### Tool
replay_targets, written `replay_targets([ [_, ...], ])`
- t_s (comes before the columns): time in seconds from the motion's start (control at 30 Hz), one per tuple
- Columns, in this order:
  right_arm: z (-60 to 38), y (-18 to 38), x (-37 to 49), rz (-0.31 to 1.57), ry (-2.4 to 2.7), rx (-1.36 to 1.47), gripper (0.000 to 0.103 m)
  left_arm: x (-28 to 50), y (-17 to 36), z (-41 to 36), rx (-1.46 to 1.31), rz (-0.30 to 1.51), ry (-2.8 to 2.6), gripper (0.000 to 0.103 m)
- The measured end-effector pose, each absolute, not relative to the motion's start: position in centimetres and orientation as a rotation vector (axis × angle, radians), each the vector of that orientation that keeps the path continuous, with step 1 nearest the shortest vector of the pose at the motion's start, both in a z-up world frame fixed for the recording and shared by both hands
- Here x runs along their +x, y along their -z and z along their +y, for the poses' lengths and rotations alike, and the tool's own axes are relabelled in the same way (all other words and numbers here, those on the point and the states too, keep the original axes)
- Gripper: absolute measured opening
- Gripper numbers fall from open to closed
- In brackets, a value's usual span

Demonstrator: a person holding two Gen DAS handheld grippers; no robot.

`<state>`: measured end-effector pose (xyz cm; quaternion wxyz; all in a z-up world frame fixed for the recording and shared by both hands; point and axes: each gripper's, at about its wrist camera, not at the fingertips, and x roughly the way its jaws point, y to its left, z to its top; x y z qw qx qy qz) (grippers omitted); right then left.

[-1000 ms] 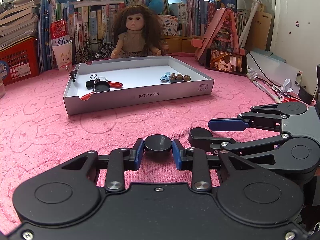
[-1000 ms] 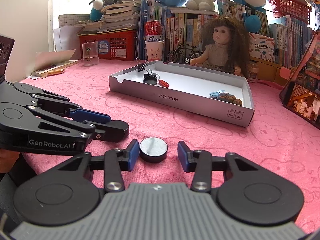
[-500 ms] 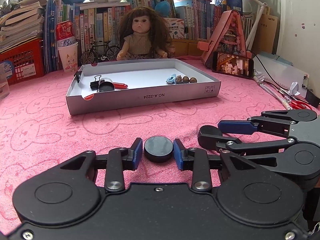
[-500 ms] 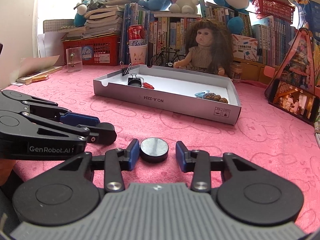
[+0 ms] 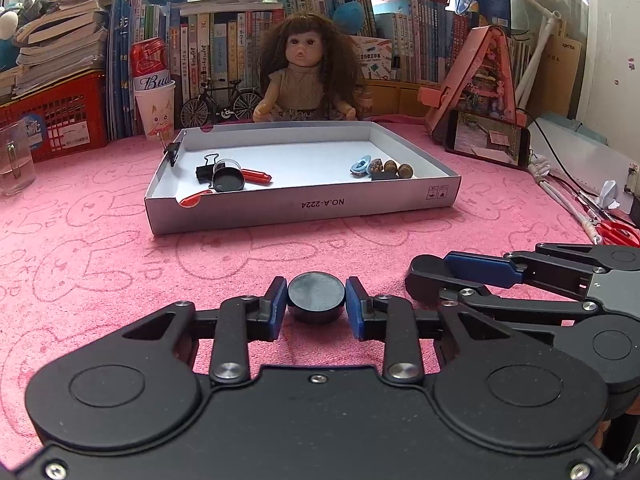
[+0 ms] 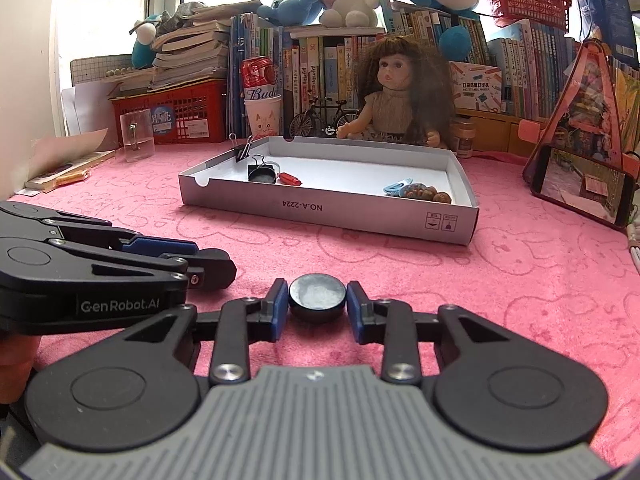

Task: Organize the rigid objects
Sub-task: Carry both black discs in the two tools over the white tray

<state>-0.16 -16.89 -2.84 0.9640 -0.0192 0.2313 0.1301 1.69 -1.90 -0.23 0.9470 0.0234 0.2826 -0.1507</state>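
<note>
Two black round discs are in hand above the pink cloth. My left gripper is shut on one disc, its blue pads against both sides. My right gripper has the other disc between its pads; its jaws are closing and the pads touch the disc's sides. Each gripper shows in the other's view: the right gripper lies at the right, the left gripper at the left. Ahead lies a white cardboard tray with binder clips, a black lid, a red piece and nuts.
A doll, a model bicycle, a cup with a can and rows of books stand behind the tray. A phone leans on a pink stand at the right, with cables and scissors near it. A glass and a red basket are at the left.
The right gripper's jaws have narrowed from a visible gap to touching the disc. The left gripper has stayed shut on its disc. Both views have shifted slightly.
</note>
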Motion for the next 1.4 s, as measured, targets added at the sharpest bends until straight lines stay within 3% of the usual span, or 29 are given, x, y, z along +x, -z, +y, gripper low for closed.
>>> replay_targets([
  [1.4,-17.7,-0.5,8.7,0.504,-0.14,0.095,0.037,11.2,-3.6,-3.7,0.006,0.554,0.187,0.03],
])
